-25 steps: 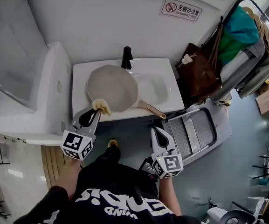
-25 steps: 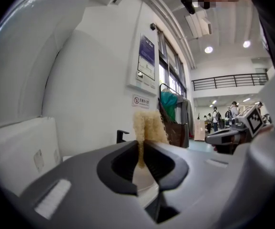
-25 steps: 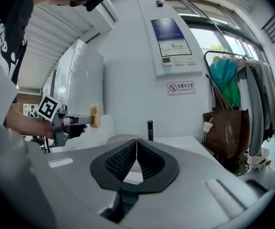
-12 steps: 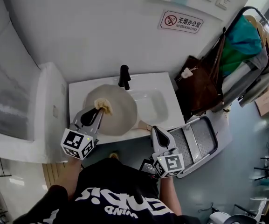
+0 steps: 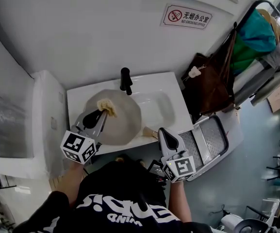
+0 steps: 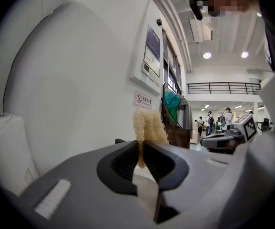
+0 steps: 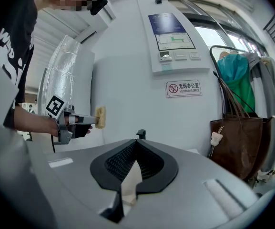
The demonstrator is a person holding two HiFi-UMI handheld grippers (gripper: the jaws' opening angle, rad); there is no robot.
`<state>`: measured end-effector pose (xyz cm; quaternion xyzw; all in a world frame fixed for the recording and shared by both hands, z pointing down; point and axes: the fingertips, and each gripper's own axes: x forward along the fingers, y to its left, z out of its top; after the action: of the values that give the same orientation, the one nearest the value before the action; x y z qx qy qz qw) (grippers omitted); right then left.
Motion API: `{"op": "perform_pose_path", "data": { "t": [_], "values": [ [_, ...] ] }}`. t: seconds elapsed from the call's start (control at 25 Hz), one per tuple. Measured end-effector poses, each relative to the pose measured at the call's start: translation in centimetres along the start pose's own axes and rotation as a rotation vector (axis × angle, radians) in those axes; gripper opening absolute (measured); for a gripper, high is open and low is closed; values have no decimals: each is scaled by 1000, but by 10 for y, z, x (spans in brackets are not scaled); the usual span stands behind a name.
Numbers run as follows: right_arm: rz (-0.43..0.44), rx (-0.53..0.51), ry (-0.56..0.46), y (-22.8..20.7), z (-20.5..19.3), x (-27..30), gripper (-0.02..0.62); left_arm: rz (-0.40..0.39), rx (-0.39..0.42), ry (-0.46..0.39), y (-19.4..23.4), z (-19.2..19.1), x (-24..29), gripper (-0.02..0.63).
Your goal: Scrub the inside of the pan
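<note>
A grey pan (image 5: pixel 119 118) lies in the white sink (image 5: pixel 171 87), its brown handle (image 5: pixel 150 133) pointing to the front right. My left gripper (image 5: pixel 102 112) is shut on a yellow sponge (image 5: pixel 106 107), which hangs over the pan's left part. The left gripper view shows the sponge (image 6: pixel 149 125) sticking up between the closed jaws of that gripper (image 6: pixel 141 152). My right gripper (image 5: pixel 161 131) is shut with nothing in it, its tip just right of the handle's end. From the right gripper view, past that gripper (image 7: pixel 136 149), the left gripper (image 7: pixel 86 120) and sponge (image 7: pixel 100 117) show at the left.
A black faucet (image 5: pixel 125 80) stands at the sink's back edge. A brown bag (image 5: pixel 211 79) hangs on a rack to the right. A grey step platform (image 5: pixel 205 139) sits on the floor right of the sink. A white block (image 5: pixel 45 115) adjoins the sink's left.
Both grippers have moved forward toward the sink. The sponge went from the pan's front rim to over its inside. The right gripper's tip came up beside the handle's end.
</note>
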<state>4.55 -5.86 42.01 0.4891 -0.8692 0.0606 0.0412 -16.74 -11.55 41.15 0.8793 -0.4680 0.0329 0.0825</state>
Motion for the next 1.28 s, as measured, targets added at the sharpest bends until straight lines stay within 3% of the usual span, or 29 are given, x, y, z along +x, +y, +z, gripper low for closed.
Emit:
{"op": "perform_pose_path", "data": {
  "t": [0.88, 1.08, 1.28],
  "values": [
    [55, -63, -13, -36, 21, 14, 14, 42, -26, 58, -9, -15, 27, 31],
    [52, -46, -23, -40, 22, 17, 80, 35, -28, 54, -8, -15, 32, 31],
    [108, -58, 29, -37, 14, 23, 155, 17, -24, 55, -15, -16, 39, 31]
  ]
}}
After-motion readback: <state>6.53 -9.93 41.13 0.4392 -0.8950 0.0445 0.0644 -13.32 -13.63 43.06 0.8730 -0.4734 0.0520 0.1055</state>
